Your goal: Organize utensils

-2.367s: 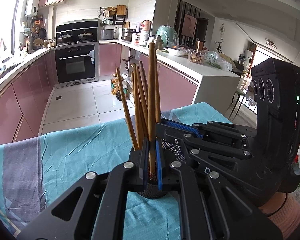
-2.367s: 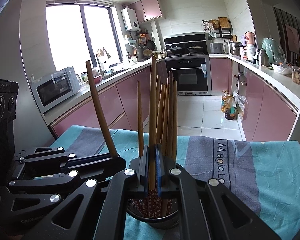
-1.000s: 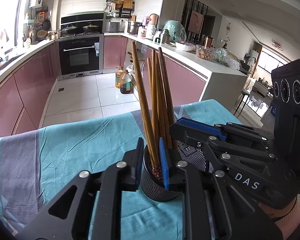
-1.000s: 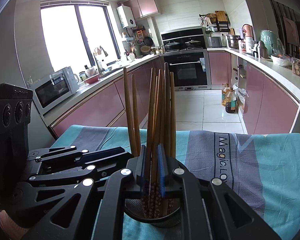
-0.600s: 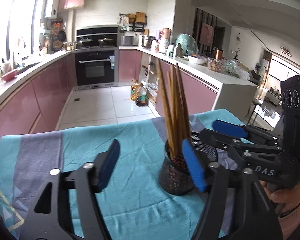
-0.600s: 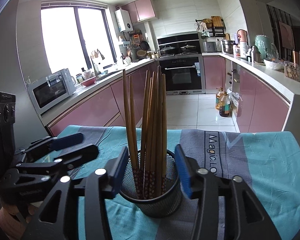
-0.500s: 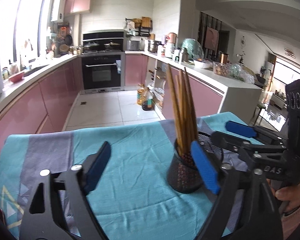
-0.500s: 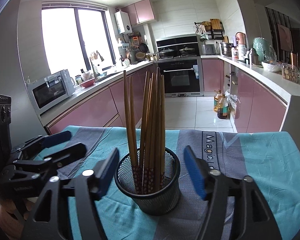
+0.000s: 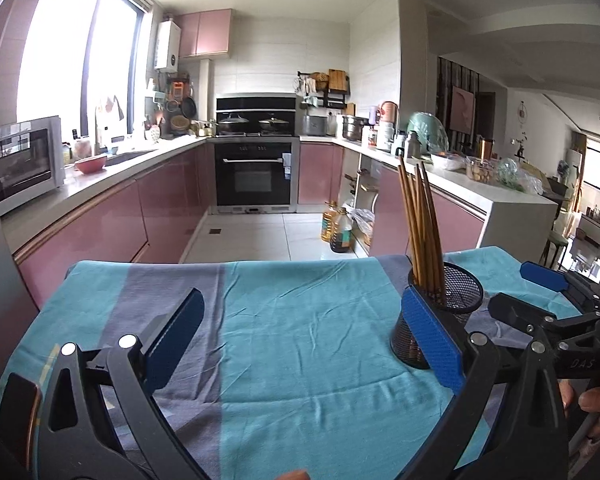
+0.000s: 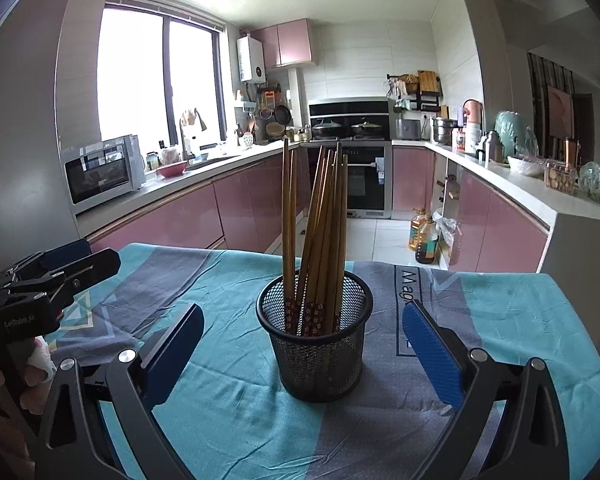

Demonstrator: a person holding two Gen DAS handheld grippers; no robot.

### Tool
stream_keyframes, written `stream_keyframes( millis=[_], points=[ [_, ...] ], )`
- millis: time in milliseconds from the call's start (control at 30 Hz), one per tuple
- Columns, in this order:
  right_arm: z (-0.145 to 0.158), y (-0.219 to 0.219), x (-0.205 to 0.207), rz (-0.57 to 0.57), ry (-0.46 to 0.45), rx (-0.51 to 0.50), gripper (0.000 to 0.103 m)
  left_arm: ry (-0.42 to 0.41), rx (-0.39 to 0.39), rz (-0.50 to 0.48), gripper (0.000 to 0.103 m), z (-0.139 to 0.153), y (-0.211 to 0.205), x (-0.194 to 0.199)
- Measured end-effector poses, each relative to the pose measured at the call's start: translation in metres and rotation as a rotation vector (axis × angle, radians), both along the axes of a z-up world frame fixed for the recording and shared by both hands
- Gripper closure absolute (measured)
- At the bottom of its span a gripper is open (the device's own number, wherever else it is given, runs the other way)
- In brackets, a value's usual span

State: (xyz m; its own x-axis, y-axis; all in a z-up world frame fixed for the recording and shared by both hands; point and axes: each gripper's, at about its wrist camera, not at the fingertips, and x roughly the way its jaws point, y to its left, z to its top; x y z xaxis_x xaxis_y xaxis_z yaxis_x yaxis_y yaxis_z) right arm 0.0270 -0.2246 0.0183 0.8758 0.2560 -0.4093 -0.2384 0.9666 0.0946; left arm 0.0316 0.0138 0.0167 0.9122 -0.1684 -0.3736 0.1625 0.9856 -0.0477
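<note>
A black mesh cup (image 10: 315,342) stands upright on the teal and grey cloth (image 10: 228,412), holding several wooden chopsticks (image 10: 320,240). In the left wrist view the cup (image 9: 452,300) and chopsticks (image 9: 422,224) are at the right, partly behind my blue right pad. My right gripper (image 10: 302,348) is open and empty, just in front of the cup, pads either side of it and apart from it. My left gripper (image 9: 300,344) is open and empty, left of the cup. Each gripper shows in the other's view: the left (image 10: 52,280), the right (image 9: 548,304).
The cloth-covered table (image 9: 300,392) ends at a far edge above the tiled kitchen floor (image 9: 252,236). Pink cabinets run along the left and right. An oven (image 9: 254,176), a microwave (image 10: 100,172) and oil bottles (image 10: 424,240) stand beyond the table.
Both grippers let go of the chopsticks, opened wide and drew back from the cup. The chopsticks now stand loose in the cup. The left gripper moved left.
</note>
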Motion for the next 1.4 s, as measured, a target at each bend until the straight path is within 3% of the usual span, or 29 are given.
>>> stream_keyframes(
  millis=[200, 567, 1400],
  points=[
    [0.002, 0.006, -0.019, -0.038, -0.053, -0.019, 0.007, -0.038, -0.026, 0.057, 0.006, 0.001, 0.012, -0.023],
    [0.006, 0.016, -0.041, -0.062, -0.106, -0.029, 0.007, -0.097, 0.002, 0.086, 0.006, 0.008, 0.022, -0.054],
    [0.012, 0.02, -0.06, -0.079, -0.133, -0.023, 0.007, -0.128, -0.008, 0.086, 0.006, 0.016, 0.017, -0.065]
  ],
)
